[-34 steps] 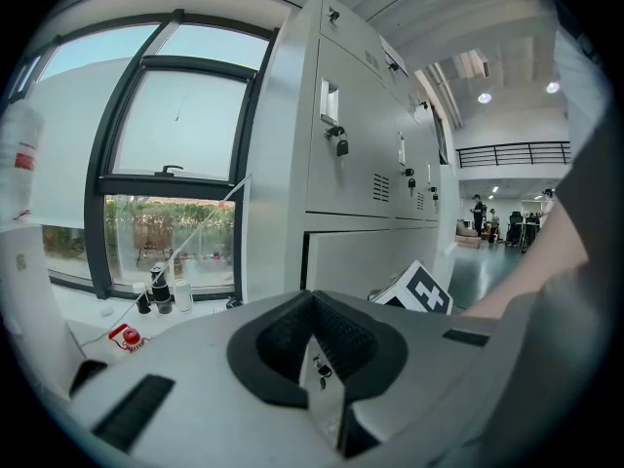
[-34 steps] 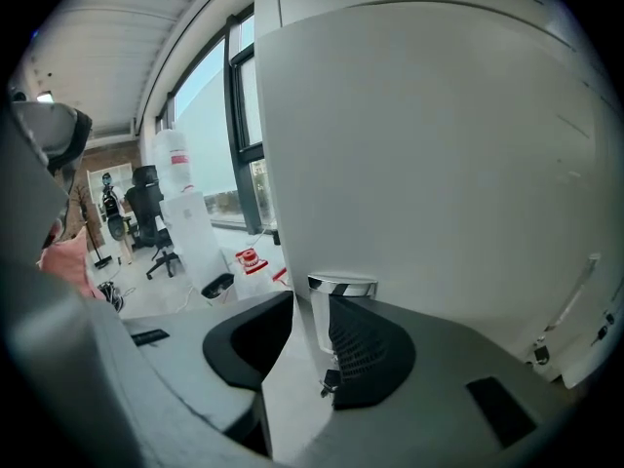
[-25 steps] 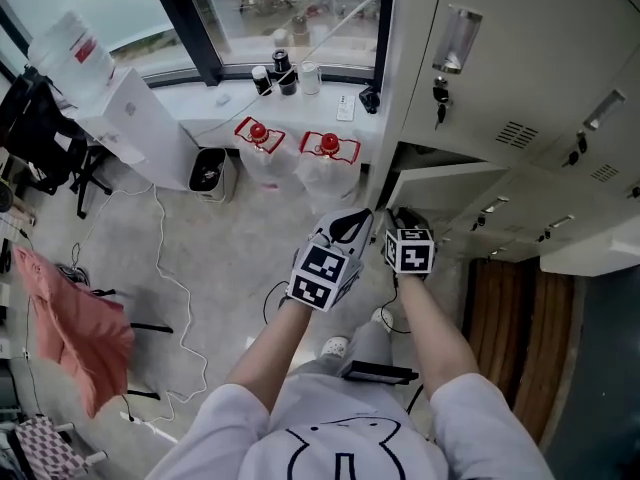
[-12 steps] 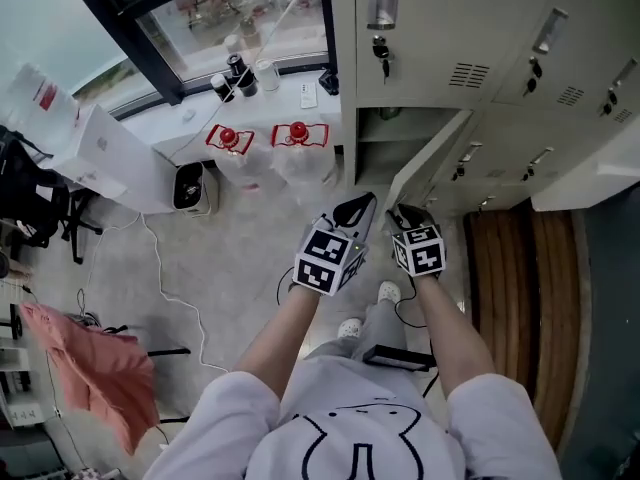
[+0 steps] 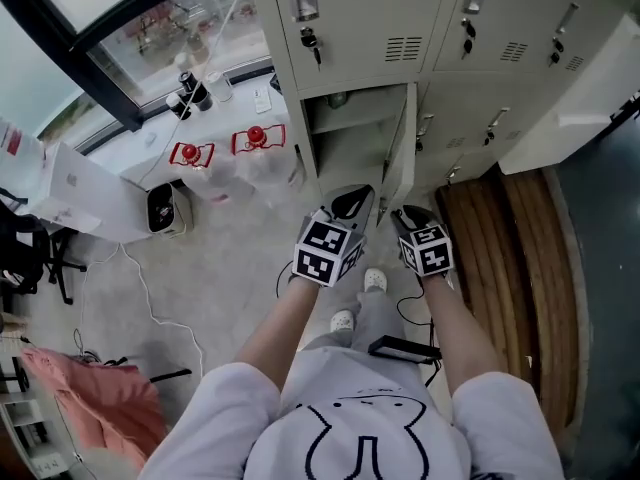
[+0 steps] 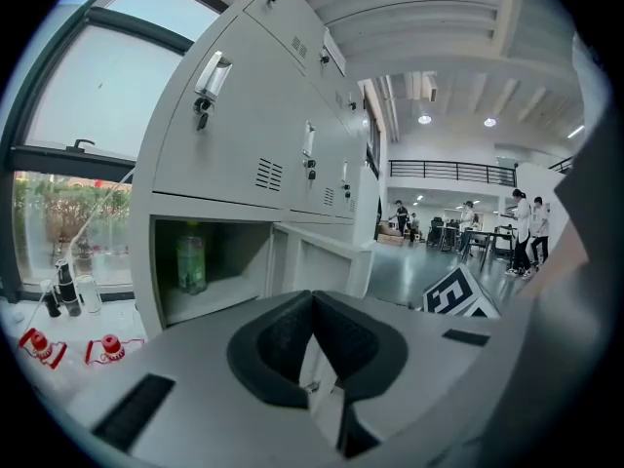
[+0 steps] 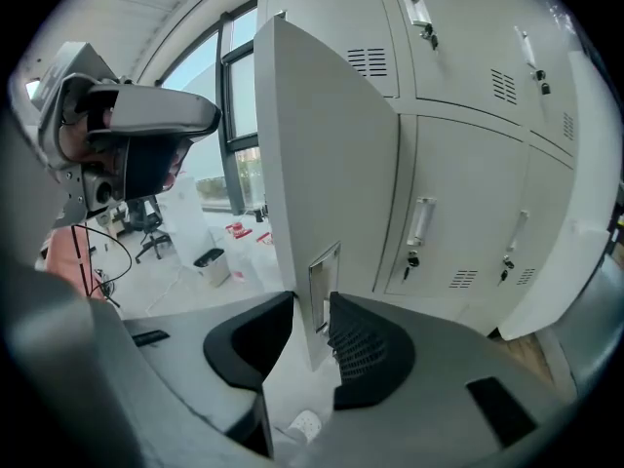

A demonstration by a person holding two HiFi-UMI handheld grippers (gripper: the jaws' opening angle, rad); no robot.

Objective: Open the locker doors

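Open compartment (image 5: 340, 140) in the leftmost locker column, with a green bottle (image 6: 191, 261) inside, its label too blurred to read; left gripper (image 5: 349, 204) in front of it, jaws together on nothing; locker door (image 7: 327, 164) standing out edge-on, its lower part cut off from sight; right gripper (image 7: 312, 306) clasping the door's free edge between its pads; neighbouring lockers (image 5: 500, 28) shut, cut off at right.

White short-sleeve T-shirt (image 5: 360, 423) with a black line-drawn cartoon outline on the front, grey trousers (image 5: 372, 320), white shoes (image 5: 374, 280). Left gripper (image 5: 350, 202) and right gripper (image 5: 408, 214): light grey shells, black padded jaws, right-hand pad cross-hatched. Each has a marker cube (image 5: 325, 251) with black-and-white squares. Black cable (image 5: 402, 313) loops under the right forearm.
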